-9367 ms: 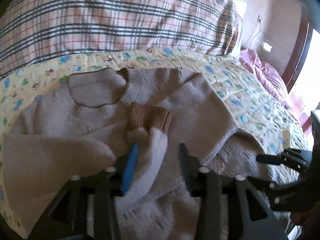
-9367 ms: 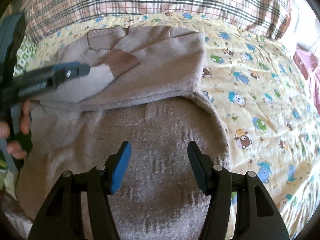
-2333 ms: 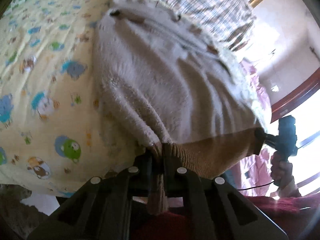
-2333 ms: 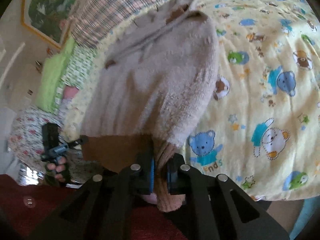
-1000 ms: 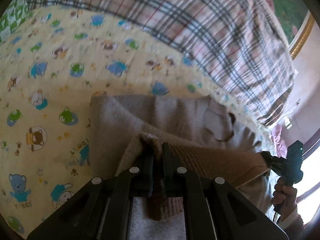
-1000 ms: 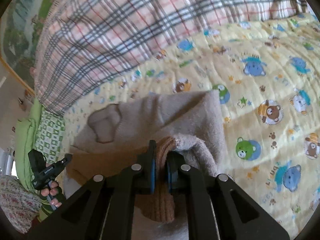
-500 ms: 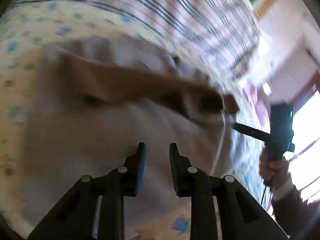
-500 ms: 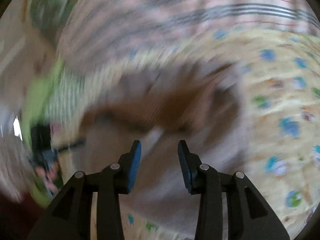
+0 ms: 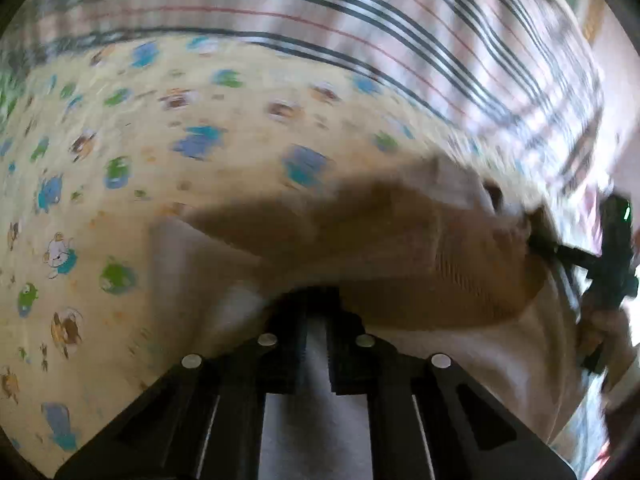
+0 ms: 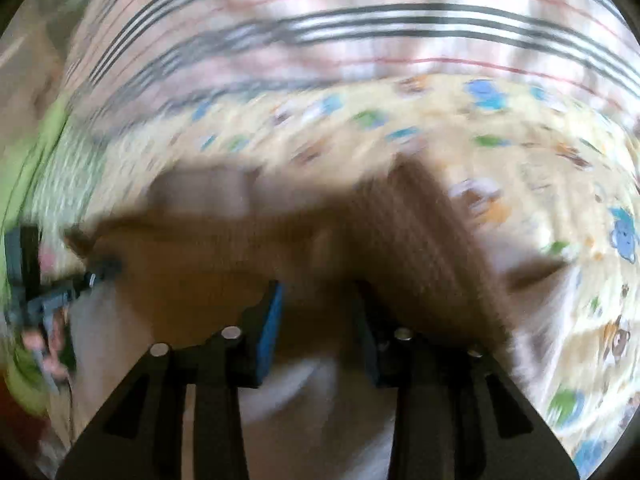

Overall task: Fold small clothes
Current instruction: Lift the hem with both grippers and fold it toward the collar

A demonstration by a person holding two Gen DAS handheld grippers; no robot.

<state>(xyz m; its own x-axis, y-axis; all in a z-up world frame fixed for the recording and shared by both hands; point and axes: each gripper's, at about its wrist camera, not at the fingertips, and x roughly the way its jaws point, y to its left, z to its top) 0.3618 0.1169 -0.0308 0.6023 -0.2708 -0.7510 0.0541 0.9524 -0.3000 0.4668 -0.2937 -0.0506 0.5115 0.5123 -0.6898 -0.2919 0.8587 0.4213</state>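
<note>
Beige knit fills the near part of both views: the sweater (image 9: 400, 264) lies on the bed's yellow cartoon-print sheet (image 9: 120, 128), with the plaid quilt (image 9: 360, 20) across the far edge. Both pictures are smeared with motion, so I read details cautiously.

My left tool (image 9: 317, 320) looks nearly pressed together, with only a thin slot between its tips; whether any cloth sits in that slot I cannot tell. My right tool (image 10: 318, 312) is spread, nothing between its blue-padded fingers (image 10: 272, 320), hanging just over the brown ribbed hem (image 10: 420, 248).

What matters for my next move, I judge, is that the hem band runs crosswise in front of both tools, its long axis left to right, folded toward the collar end. The sweater lies straight ahead of each tool and right beneath them, neither hand clearly nearer. I would next flatten or fold it sideways.
</note>
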